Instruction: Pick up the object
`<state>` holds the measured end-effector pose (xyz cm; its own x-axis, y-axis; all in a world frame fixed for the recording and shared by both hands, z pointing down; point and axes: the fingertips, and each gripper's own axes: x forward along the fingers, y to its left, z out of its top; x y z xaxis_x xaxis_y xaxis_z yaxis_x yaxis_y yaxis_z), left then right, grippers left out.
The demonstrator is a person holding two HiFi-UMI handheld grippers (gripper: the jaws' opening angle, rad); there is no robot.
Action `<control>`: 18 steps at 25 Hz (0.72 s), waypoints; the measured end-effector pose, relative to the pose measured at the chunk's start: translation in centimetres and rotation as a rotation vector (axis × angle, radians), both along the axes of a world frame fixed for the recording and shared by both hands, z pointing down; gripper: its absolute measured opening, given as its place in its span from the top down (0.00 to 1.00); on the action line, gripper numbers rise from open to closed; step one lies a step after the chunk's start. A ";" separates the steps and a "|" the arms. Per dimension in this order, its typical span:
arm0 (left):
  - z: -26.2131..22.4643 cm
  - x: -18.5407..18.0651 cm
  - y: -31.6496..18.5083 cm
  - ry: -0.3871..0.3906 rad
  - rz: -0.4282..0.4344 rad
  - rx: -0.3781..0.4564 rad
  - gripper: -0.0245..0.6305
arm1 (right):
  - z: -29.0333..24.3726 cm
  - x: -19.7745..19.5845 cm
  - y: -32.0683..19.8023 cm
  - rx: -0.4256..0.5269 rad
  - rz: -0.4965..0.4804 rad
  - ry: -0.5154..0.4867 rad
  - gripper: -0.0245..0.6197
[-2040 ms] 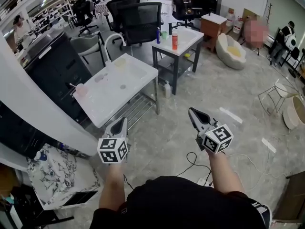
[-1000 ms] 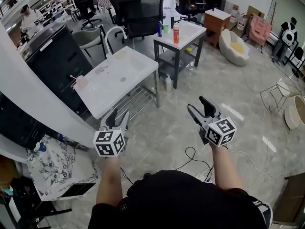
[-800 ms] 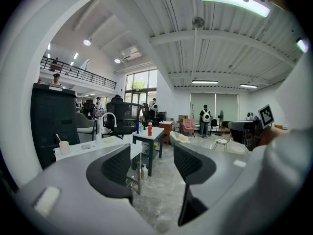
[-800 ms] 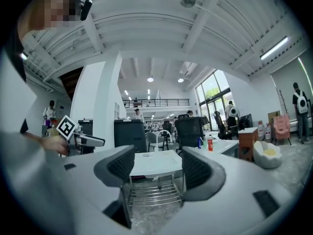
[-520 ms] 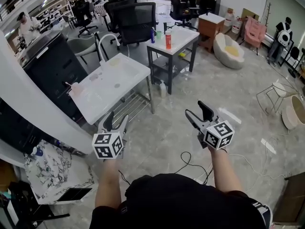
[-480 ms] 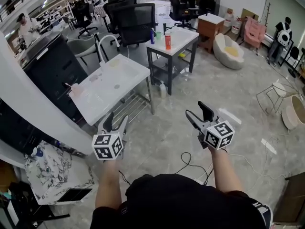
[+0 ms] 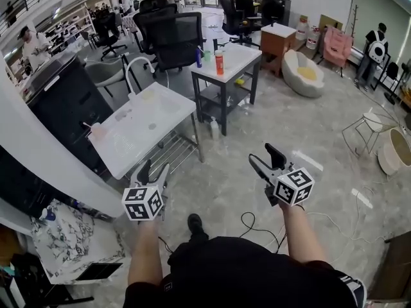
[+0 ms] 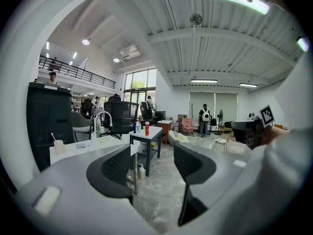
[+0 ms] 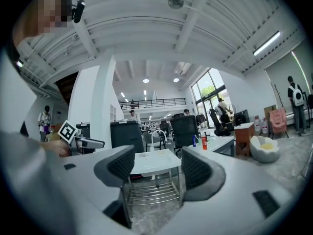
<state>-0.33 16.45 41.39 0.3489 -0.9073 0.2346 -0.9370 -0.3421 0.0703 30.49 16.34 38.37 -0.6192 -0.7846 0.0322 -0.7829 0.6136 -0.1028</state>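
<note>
I hold both grippers at waist height over the floor, apart from every table. In the head view the left gripper [image 7: 153, 171] is open with nothing between its jaws; in the left gripper view, the left gripper [image 8: 154, 163] looks toward the tables. The right gripper [image 7: 263, 157] is also open and holds nothing; in its own view the right gripper [image 9: 155, 168] faces the white table [image 9: 151, 161]. A white table [image 7: 138, 130] with a faucet [image 7: 131, 69] and a small cup [image 7: 96, 131] stands ahead on the left. A red bottle [image 7: 219, 63] stands on the grey table [image 7: 237, 56] behind it.
A black cabinet [image 7: 61, 108] flanks the white table's left side. A spray bottle [image 7: 214, 128] stands on the floor between the tables. Cables [image 7: 257, 222] trail on the floor by my feet. Office chairs [image 7: 170, 37] and a beanbag seat [image 7: 302, 72] lie farther back.
Both grippers' jaws went from nearly together to wide apart. The tables have slid up and left in the head view, and my shoe now shows below the grippers.
</note>
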 end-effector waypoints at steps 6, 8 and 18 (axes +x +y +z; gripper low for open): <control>1.2 0.3 -3.2 0.013 0.025 -0.016 0.56 | 0.8 -0.1 -2.5 -0.014 0.016 0.005 0.55; 1.4 0.1 -4.5 0.019 0.031 -0.018 0.56 | 1.1 -0.4 -3.7 -0.024 0.020 0.008 0.55; 3.2 -4.7 -13.7 0.046 0.031 -0.056 0.56 | 2.4 -5.7 -12.6 -0.066 0.018 0.030 0.55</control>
